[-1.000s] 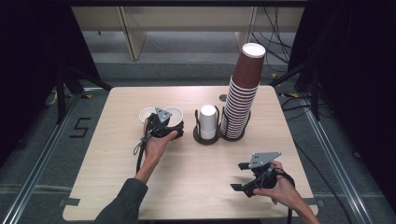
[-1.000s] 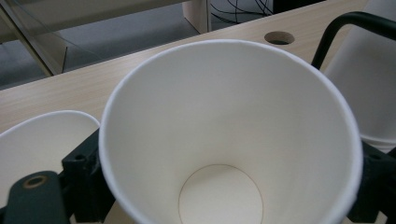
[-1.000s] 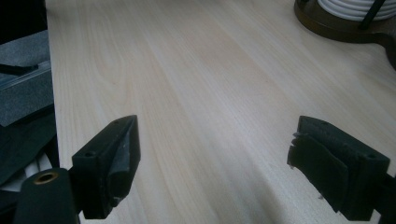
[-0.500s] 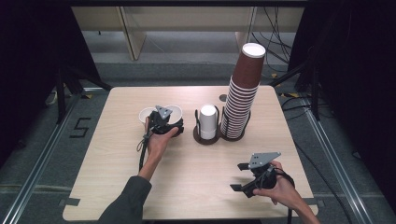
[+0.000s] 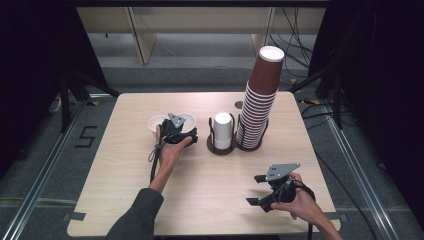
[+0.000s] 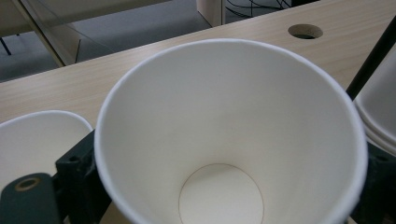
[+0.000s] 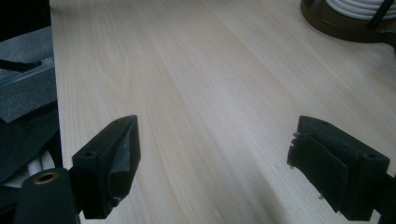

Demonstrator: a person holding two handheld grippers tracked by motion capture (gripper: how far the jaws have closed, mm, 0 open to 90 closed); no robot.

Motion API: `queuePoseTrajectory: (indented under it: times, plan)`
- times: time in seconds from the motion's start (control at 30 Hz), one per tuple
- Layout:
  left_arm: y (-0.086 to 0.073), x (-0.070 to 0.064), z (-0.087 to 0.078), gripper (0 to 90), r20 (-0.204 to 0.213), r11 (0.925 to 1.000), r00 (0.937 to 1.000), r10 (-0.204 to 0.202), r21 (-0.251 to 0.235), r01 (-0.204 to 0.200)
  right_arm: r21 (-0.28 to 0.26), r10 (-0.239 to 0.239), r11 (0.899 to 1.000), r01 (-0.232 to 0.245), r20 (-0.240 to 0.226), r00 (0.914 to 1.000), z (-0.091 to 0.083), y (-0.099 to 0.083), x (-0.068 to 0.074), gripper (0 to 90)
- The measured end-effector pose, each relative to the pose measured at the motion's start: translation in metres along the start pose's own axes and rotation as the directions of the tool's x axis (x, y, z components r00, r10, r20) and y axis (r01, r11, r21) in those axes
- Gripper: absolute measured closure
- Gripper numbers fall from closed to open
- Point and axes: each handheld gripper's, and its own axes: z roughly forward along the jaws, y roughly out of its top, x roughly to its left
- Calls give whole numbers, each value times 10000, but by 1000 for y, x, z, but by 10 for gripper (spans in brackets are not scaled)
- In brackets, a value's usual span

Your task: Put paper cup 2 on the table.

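Pale wood table (image 5: 125, 200), dark room. My left gripper (image 5: 176, 131) clamps a white cup (image 6: 233, 135) — upright, mouth up, mid-left. Right gripper (image 5: 262, 190) wide open, empty — near edge.

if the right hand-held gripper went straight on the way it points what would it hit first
Probably nothing soon: the right hand-held gripper is open over bare table. The dark holder base sits off to one side, though depth is hard to judge.

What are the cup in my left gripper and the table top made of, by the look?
The cup looks like paper: matt white inside, a thin rolled rim, a round seam at the bottom. The table looks like pale wood or a wood-look laminate: long straight grain lines, a smooth satin sheen. Which of the two, I cannot tell.
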Motion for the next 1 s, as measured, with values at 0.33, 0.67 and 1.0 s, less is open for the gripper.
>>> queuePoseTrajectory:
  times: [0.33, 0.67, 1.0]
  plan:
    - [-1, -2, -2, 85, -9, 10000, 10000, 45, -14, -45, 39, 165, 9999, -164, -149, 9998, -1, 0, 1, 163]
    - [-5, -4, -4, 82, -41, 9998, 10000, 75, -172, -75, 6, 8, 10000, -8, -87, 10000, 0, 0, 1, 164]
    - [-10, -9, -7, 80, -207, 9992, 9996, 205, -339, -212, 46, -9, 10000, 10, -86, 10000, 0, 0, 1, 164]
